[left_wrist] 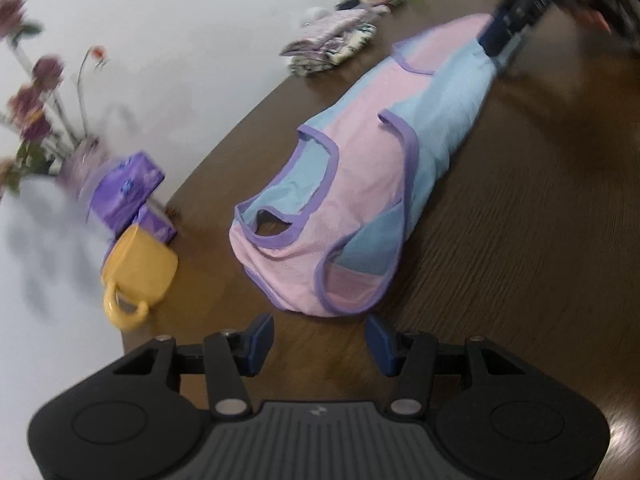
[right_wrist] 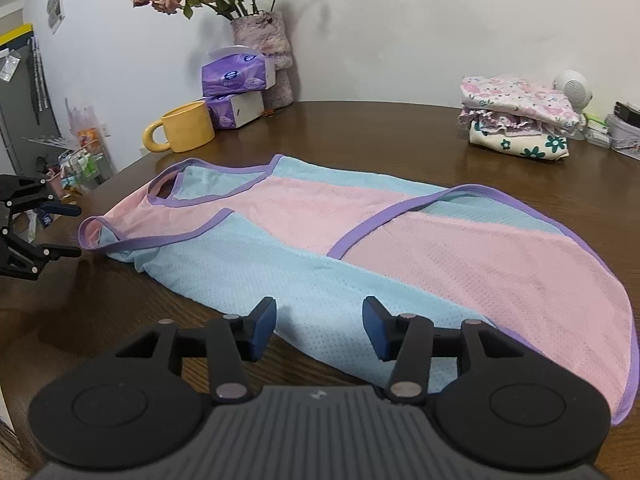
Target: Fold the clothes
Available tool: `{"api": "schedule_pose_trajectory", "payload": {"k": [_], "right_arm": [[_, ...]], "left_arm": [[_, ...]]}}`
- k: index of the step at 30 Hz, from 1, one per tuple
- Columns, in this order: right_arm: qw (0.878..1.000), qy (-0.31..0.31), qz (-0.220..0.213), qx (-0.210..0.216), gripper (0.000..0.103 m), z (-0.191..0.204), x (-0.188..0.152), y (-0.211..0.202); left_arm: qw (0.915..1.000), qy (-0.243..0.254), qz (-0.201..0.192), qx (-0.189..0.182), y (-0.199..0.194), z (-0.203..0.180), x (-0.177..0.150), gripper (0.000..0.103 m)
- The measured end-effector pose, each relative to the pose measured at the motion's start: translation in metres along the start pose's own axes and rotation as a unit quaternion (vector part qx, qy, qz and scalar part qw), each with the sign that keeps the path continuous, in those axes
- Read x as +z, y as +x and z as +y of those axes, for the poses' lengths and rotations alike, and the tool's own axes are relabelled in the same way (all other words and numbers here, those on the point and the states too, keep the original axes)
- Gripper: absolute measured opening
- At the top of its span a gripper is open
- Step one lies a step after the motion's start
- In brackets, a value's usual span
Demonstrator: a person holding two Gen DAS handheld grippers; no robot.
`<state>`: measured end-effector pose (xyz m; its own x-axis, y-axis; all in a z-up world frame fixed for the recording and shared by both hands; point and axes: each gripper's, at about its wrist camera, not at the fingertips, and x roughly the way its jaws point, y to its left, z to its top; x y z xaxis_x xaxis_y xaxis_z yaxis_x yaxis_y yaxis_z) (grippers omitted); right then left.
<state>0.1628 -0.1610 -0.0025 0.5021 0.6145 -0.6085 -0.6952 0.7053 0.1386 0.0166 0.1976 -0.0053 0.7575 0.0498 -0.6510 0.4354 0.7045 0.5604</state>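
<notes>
likely light and limp: thin mesh vest [right_wrist: 320,232], will sag and slide on the polished wooden table [right_wrist: 400,136]; judge the purple-bound armholes and hem the firmest places to pinch. pink and pale blue panels, purple binding, already doubled lengthwise, lying flat mid-table. left gripper [left_wrist: 320,344] jaws apart, nothing between them, just short of the shoulder end. right gripper [right_wrist: 319,326] jaws apart over the blue hem edge, pads not pressing cloth. folded floral stack [right_wrist: 520,120] well apart.
</notes>
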Motion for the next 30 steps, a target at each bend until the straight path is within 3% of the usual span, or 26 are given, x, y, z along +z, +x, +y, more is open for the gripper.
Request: {"api": "schedule_pose_trajectory", "payload": {"k": [5, 9, 11, 13, 20, 25, 30], "right_arm": [[1.0, 0.009, -0.004, -0.017, 0.052, 0.006, 0.0, -0.003], [0.999, 0.024, -0.003, -0.039, 0.053, 0.002, -0.003, -0.004], [0.998, 0.035, -0.001, -0.05, 0.053, -0.003, -0.006, -0.004], [0.997, 0.044, 0.0, -0.057, 0.053, -0.008, -0.007, -0.003], [0.995, 0.065, 0.006, -0.07, 0.057, -0.02, -0.011, 0.001], [0.996, 0.06, 0.007, -0.072, 0.058, -0.02, -0.011, 0.002], [0.996, 0.056, 0.005, -0.071, 0.059, -0.02, -0.012, 0.001]], "left_arm": [[0.9963, 0.08, -0.025, -0.018, 0.006, -0.001, 0.002, 0.045], [0.9927, 0.103, -0.047, -0.041, 0.009, 0.002, 0.005, 0.045], [0.9919, 0.102, -0.056, -0.052, 0.011, 0.007, 0.006, 0.032], [0.992, 0.091, -0.056, -0.067, 0.014, 0.013, 0.008, 0.004], [0.9887, -0.011, -0.069, -0.133, 0.012, 0.062, 0.015, 0.004], [0.9807, -0.068, -0.034, -0.18, 0.034, 0.096, 0.019, 0.004], [0.9783, -0.084, -0.005, -0.189, 0.062, 0.108, 0.022, 0.008]]}}
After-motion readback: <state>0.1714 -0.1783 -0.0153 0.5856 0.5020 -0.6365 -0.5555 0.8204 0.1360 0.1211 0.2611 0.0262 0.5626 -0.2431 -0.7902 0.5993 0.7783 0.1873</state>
